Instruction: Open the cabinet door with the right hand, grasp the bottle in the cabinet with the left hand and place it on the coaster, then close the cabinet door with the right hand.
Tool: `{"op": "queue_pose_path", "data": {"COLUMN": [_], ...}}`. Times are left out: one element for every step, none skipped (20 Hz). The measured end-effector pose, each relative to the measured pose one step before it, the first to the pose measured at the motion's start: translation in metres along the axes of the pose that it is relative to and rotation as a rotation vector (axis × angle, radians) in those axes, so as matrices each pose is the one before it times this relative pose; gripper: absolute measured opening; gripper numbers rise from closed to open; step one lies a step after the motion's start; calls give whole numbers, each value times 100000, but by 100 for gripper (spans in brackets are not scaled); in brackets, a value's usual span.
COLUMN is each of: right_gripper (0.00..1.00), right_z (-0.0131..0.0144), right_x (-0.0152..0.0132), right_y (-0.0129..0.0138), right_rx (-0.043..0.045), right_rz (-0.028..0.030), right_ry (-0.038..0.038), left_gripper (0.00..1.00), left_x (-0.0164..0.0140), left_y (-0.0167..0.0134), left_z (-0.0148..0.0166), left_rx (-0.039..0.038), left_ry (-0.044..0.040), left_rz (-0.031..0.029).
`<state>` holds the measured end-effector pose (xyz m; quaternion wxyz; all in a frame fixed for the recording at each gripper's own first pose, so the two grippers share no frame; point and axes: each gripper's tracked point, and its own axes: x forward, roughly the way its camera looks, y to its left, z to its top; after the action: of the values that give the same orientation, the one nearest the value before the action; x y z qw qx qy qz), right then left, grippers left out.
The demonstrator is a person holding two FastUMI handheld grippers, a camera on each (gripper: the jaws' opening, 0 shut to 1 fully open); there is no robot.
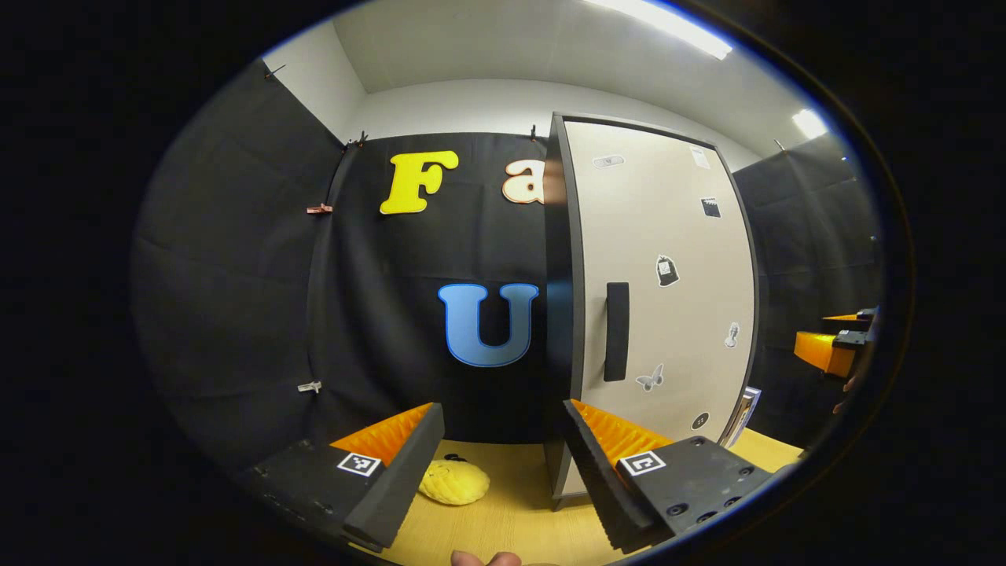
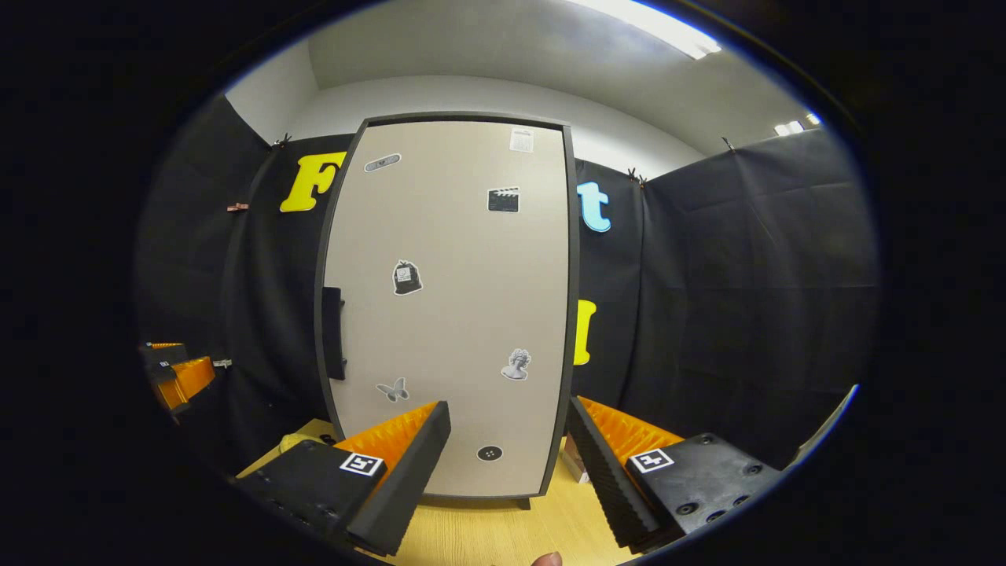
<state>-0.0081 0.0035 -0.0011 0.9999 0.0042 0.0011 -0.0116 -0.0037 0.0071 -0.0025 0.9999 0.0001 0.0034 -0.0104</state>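
cabinet: 1 | door handle: 1 | yellow coaster: 1 | claws: 2

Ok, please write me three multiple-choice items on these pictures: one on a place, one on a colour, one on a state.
1. Where on the door is the handle?
A. by its left edge
B. by its right edge
C. at its top

2. What colour is the soft pad on the table?
A. red
B. yellow
C. white

3. How is the right claw?
A. shut on the handle
B. open, holding nothing
C. shut on a bottle

Answers:
1. A, the dark bar sits at mid-height by the left edge.
2. B, it is plain yellow on the pale wood.
3. B, its fingers stand wide apart with only the door beyond them.
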Motion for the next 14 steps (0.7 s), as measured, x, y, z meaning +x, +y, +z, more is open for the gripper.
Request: {"op": "queue_pose_path", "data": {"right_gripper": [97,98,98,98,98,98,98,98,98,98,98,98,98,98], "right_z": [102,82,-118,45,33,43,-2,130,161,141,91,134,94,-26], "right_x": [11,30,93,56,100,87,97,115,176,204,347,335,376,445], "right_y": [-111,-56,84,146,130,286,413,579,633,730,759,875,937,930], "right_rx": [-293,-6,251,382,145,314,555,609,443,296,195,235,305,250], "right_rz": [-477,-142,59,705,1044,1043,1168,1222,1365,1434,1261,1340,1488,1200], "right_ry": [-347,-227,219,79,41,243,147,-123,-322,-359,-132,-255,-206,188], "left_gripper": [95,95,95,95,95,95,95,95,95,95,95,95,95,95], "left_x": [-33,11,43,-41,20,-25,30,52,20,-28,-19,-24,-46,-72], "left_y": [-59,95,194,-28,-40,106,148,164,51,106,122,202,73,-83], "left_z": [-89,75,91,61,98,174,-9,159,140,-74,155,9,-9,-180], "left_rx": [72,494,384,9,57,374,454,314,172,266,344,225,-114,-372], "left_ry": [116,81,-10,-345,-373,-163,-206,-202,4,-81,-303,-8,150,218], "left_rz": [-437,381,397,0,-150,298,307,359,119,23,164,204,-60,-208]}}
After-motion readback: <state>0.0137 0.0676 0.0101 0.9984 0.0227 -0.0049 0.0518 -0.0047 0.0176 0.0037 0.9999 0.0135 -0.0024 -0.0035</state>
